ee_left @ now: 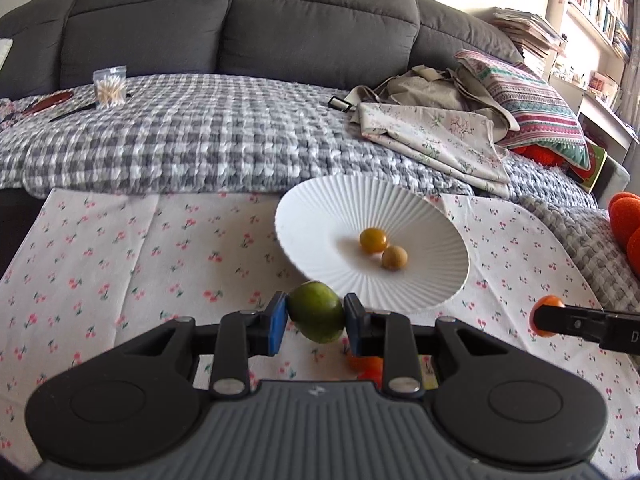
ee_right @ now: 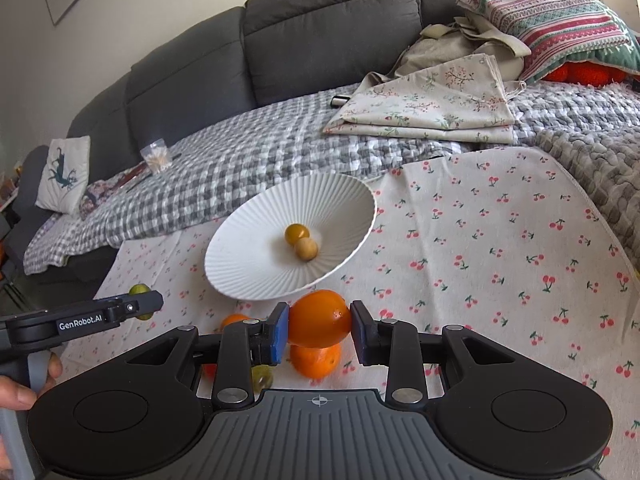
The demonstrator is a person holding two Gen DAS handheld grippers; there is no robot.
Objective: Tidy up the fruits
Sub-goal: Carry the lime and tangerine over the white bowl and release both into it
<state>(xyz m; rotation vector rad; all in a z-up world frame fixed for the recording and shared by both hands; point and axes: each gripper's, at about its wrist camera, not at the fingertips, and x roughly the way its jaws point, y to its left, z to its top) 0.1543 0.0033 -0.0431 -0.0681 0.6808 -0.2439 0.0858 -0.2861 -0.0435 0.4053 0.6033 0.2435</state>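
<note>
Jaws clamped: green fruit [ee_left: 316,312], orange fruit [ee_right: 319,320]

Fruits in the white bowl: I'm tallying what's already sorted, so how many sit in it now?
2. A yellow-orange fruit lies near the centre of the white bowl, and a tan round fruit touches it on the near side. None appears hidden.
</note>
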